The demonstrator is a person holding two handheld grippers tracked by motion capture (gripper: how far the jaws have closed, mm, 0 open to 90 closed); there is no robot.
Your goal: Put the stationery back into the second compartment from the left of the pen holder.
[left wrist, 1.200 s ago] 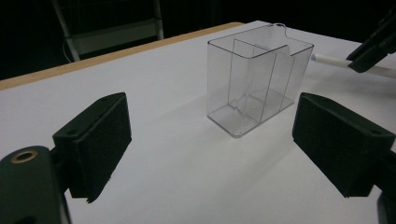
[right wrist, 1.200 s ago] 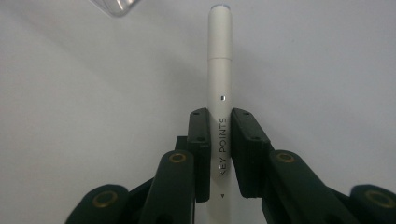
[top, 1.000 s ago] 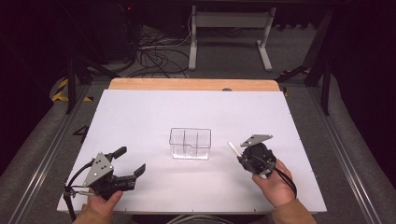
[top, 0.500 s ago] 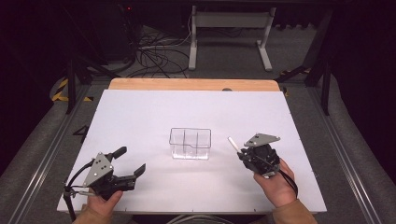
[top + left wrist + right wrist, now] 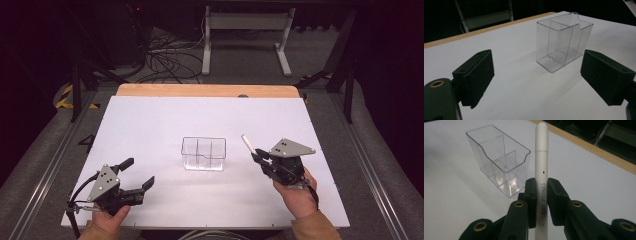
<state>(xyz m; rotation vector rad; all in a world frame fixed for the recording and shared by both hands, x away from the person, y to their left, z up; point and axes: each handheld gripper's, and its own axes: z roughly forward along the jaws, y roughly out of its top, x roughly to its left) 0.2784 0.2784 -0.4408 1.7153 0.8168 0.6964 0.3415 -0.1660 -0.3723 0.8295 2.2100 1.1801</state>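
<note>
High view: my right gripper point(image 5: 257, 155) sits right of centre, jaws clamped on a white pen point(image 5: 247, 143) that angles toward the upper left. The clear divided holder point(image 5: 203, 153) stands mid-frame on the white table point(image 5: 150, 125), apart from the pen. My left gripper point(image 5: 137, 175) rests at lower left, jaws spread, nothing between them.

Left gripper view: holder point(image 5: 564, 41) at upper centre, upright, well ahead of the open jaws.

Right gripper view: pen point(image 5: 541, 165) runs up the centre, pinched between both pads; holder point(image 5: 499, 158) at upper left, just beside the pen's line.

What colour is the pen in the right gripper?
White pen, dark lettering; clearest in the right gripper view.
</note>
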